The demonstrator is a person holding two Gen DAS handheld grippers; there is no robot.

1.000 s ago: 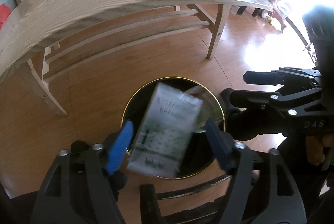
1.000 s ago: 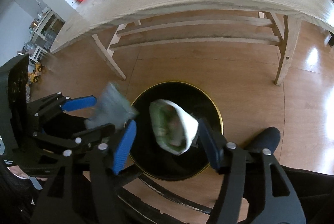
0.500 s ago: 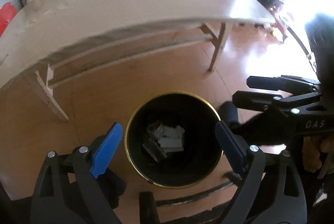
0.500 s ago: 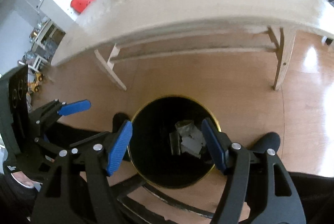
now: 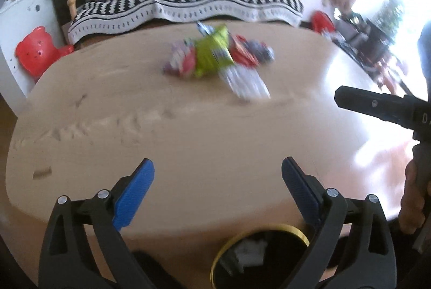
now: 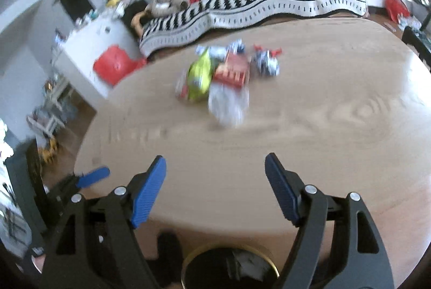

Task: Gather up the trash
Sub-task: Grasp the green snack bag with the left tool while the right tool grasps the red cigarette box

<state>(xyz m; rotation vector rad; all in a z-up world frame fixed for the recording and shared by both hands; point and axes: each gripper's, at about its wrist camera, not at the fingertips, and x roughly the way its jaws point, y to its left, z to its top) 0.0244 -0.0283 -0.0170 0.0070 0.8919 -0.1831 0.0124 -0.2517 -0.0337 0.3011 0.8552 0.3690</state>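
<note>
A blurred heap of trash [image 5: 218,57] [image 6: 218,79], with a yellow-green bag, red wrappers and a clear plastic bag, lies at the far middle of the wooden table [image 5: 188,138] [image 6: 323,127]. My left gripper [image 5: 217,176] hangs over the table's near edge, its jaws opening with nothing between them. My right gripper [image 6: 215,170] is likewise over the near edge, jaws opening and empty. Below both, a black bin with a gold rim [image 5: 258,232] [image 6: 199,251] stands on the floor with pale trash inside.
A sofa under a black-and-white throw [image 5: 188,3] [image 6: 256,0] runs behind the table. A red bear-shaped stool [image 5: 35,52] and a white cabinet [image 6: 89,46] stand to the left. The right gripper's body [image 5: 382,105] and the hand holding it show at the left view's right edge.
A carton and a pale wrapper dropped from the jaws into the bin. Both grippers then opened wider, rose and tilted up from the bin to the tabletop.
</note>
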